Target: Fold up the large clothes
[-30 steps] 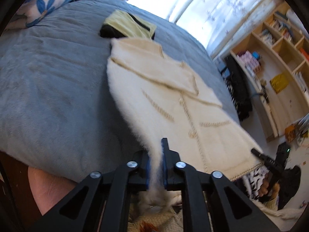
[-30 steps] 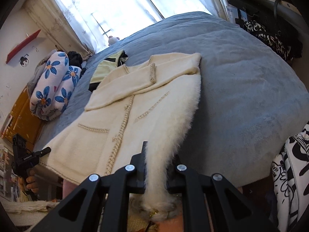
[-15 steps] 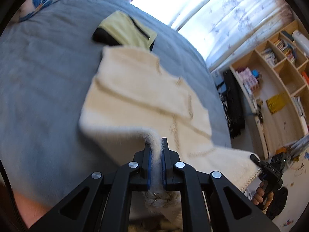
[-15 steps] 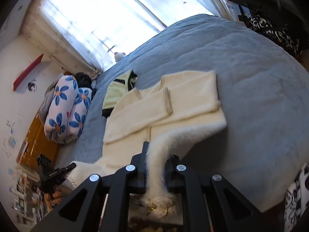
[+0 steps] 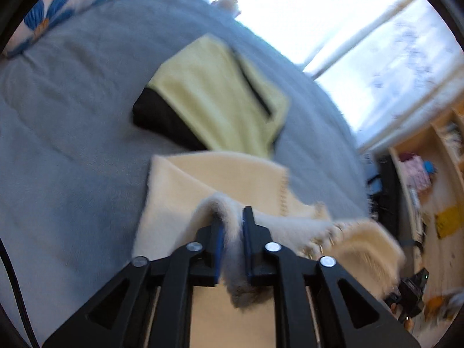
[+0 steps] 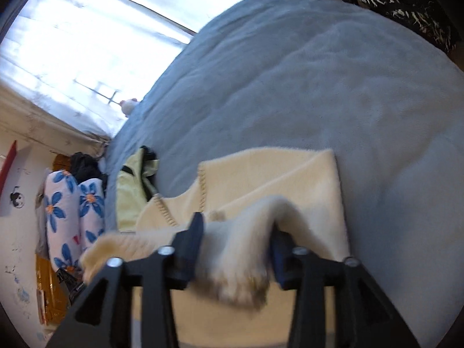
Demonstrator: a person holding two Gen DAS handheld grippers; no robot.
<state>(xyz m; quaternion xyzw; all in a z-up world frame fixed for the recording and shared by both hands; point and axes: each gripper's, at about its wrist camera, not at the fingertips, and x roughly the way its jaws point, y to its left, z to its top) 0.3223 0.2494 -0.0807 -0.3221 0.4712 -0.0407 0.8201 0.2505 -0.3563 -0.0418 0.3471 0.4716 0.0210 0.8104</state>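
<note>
A cream fluffy cardigan (image 5: pixel 203 174) lies on the grey bed, its lower part doubled up over its upper part. My left gripper (image 5: pixel 232 217) sits over the fold near the collar. Its jaws are just starting to open, and the furry hem still fills the narrow gap between the pads. In the right wrist view the same cardigan (image 6: pixel 275 174) shows its folded sleeve edge. My right gripper (image 6: pixel 237 226) is opening, and its jaws stand wide. The hem droops loosely between them, and the pads do not pinch it.
A folded yellow and black garment (image 5: pixel 220 95) lies just beyond the cardigan's collar. Floral pillows (image 6: pixel 72 203) are heaped at the bed's far left end. The grey blanket (image 6: pixel 319 72) stretches bare to the right. Wooden shelves (image 5: pixel 429 188) stand past the bed's edge.
Both grippers have carried the hem forward over the cardigan towards its collar, doubling it over. The right jaws have spread wide off the fabric. The left jaws still hold it.
</note>
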